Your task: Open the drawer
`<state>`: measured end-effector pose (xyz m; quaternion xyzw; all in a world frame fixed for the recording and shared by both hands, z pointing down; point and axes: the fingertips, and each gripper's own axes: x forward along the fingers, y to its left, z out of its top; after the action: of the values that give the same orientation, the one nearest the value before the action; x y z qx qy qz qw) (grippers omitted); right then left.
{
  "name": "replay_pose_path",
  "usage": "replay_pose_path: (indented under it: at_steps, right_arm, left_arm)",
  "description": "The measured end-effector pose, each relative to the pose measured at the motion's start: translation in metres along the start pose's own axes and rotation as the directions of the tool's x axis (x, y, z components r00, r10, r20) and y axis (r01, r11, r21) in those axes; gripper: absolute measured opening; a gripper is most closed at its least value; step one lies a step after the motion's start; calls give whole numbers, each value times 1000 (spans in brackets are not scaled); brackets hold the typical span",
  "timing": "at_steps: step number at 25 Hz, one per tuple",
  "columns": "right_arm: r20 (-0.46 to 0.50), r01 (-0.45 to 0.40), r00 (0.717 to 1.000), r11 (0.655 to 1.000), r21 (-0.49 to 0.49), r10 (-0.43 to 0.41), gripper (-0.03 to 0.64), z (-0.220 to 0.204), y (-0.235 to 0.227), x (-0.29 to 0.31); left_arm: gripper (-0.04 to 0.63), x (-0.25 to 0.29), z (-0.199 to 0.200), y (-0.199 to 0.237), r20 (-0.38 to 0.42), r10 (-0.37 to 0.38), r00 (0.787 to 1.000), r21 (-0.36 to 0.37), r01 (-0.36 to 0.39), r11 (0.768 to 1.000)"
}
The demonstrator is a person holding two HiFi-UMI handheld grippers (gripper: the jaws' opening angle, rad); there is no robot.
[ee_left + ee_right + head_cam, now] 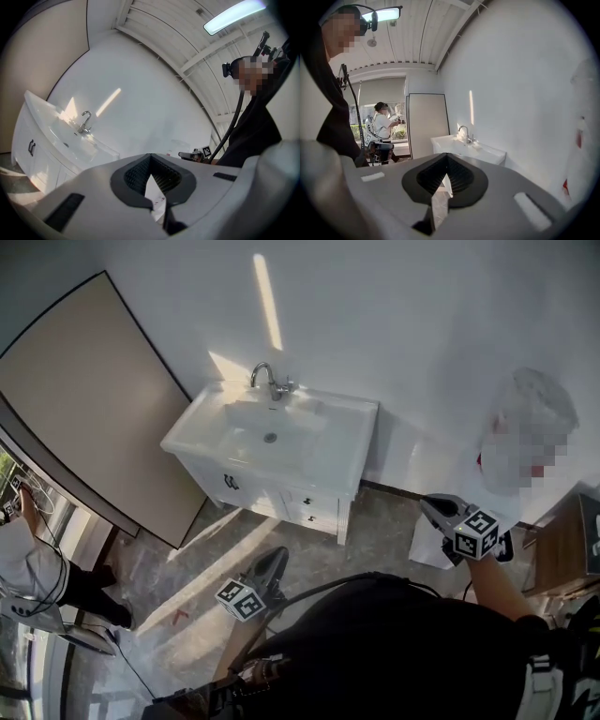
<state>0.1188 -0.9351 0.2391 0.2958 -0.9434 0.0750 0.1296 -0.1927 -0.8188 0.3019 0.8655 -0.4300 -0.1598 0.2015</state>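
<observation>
A white vanity cabinet [333, 442] with a sink and a chrome faucet [270, 381] stands against the white wall. Its small drawers [314, 510] with dark knobs sit at the front right, beside doors with dark handles [230, 482]. My left gripper [274, 557] hangs over the floor in front of the cabinet, apart from it, jaws shut and empty [150, 155]. My right gripper [433, 505] is off to the cabinet's right, also shut on nothing [446, 155]. The right gripper view shows the vanity [473, 151] some way ahead; in the left gripper view the vanity [42, 154] lies at the left.
A large beige panel [103, 399] leans on the wall left of the cabinet. Another person [23, 559] stands by the window at far left. At right are a white bag [525, 409], a white sheet on the floor [427, 545] and a wooden unit [562, 554].
</observation>
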Motion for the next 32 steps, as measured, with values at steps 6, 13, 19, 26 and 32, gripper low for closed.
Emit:
replay_pose_path:
  at_steps: [6, 13, 19, 26, 32]
  right_arm:
    - [4, -120, 993, 993, -13, 120, 0, 15, -30, 70]
    - [5, -278, 961, 960, -29, 278, 0, 24, -105, 141]
    - [4, -413, 910, 909, -57, 414, 0, 60, -175, 202]
    - [-40, -594, 805, 803, -44, 592, 0, 49, -167, 274]
    - [-97, -685, 727, 727, -47, 679, 0, 37, -94, 300]
  left_arm:
    - [0, 6, 2, 34, 10, 124, 992, -18, -124, 992]
    - [0, 57, 8, 52, 80, 269, 960, 15, -271, 963]
    - [0, 120, 14, 52, 145, 397, 906, -31, -397, 917]
    - [0, 151, 8, 50, 171, 502, 848, -41, -503, 863]
    - [0, 87, 5, 47, 216, 580, 785, -70, -581, 811]
